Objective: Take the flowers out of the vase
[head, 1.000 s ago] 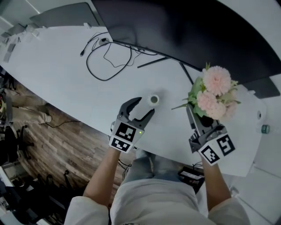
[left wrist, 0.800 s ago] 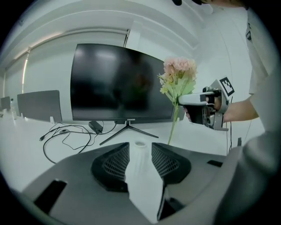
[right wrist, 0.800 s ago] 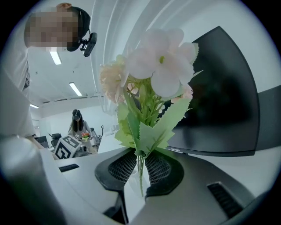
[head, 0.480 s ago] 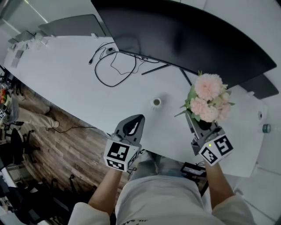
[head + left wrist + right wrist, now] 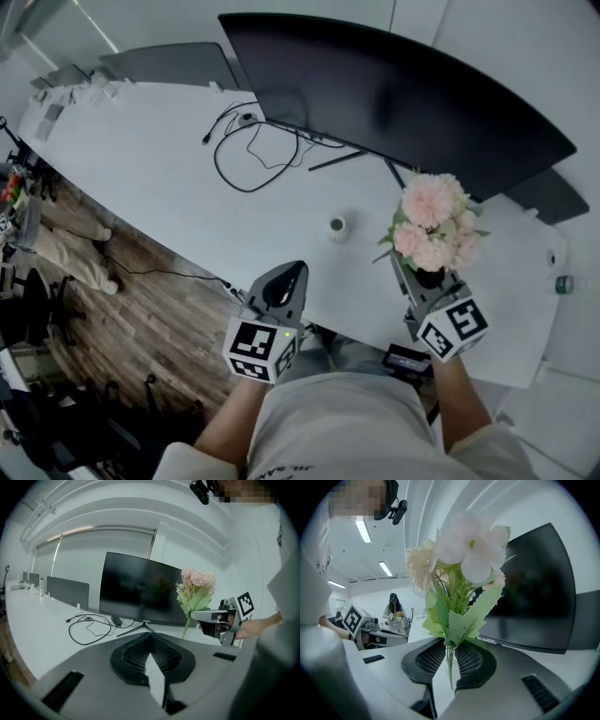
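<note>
Left hand-held gripper [image 5: 292, 276] withdrew from vase [image 5: 337, 225], shut; right hand-held gripper [image 5: 419, 281] holds flowers [image 5: 432, 223]

Head camera looks steeply down on the tabletop [image 5: 141, 150]. Each gripper view sights low along its own jaws, the right nearest the flowers [image 5: 431, 220]. All three share flowers and monitor [image 5: 403, 94].

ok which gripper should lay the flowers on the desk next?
Probably right. The right gripper is clamped on the stems of the flowers, holding them in the air apart from the vase. The left gripper is shut and empty, over the table front edge.
</note>
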### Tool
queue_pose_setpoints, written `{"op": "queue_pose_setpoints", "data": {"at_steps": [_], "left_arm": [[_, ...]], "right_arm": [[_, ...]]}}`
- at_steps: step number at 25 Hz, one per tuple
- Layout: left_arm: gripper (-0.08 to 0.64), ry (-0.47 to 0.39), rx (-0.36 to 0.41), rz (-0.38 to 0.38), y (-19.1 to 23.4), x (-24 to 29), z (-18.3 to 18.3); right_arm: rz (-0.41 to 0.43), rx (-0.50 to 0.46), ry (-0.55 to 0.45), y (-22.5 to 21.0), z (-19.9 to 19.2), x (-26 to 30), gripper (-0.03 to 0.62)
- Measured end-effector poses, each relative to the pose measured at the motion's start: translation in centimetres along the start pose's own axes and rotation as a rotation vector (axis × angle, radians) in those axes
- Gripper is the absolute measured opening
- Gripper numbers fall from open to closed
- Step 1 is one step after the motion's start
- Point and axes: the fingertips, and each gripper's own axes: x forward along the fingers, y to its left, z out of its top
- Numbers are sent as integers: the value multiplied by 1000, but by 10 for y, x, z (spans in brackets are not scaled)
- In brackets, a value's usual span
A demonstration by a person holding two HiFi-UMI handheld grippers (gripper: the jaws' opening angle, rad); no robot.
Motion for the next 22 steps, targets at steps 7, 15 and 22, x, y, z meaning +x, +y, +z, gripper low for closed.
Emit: {"op": "queue_pose_setpoints", "data": {"at_steps": [7,15,22], "left_arm": [[3,10,3,3,-6,-5,1],[3,-8,16,-7,-15,-9,8],[3,-15,19,-11,-18,-13,12]], "right_arm": [[19,-8,-10,5,8,-2,80],[33,-27,-10,13,13,-1,78],[34,-17,-18,16,15,-4,78]]}}
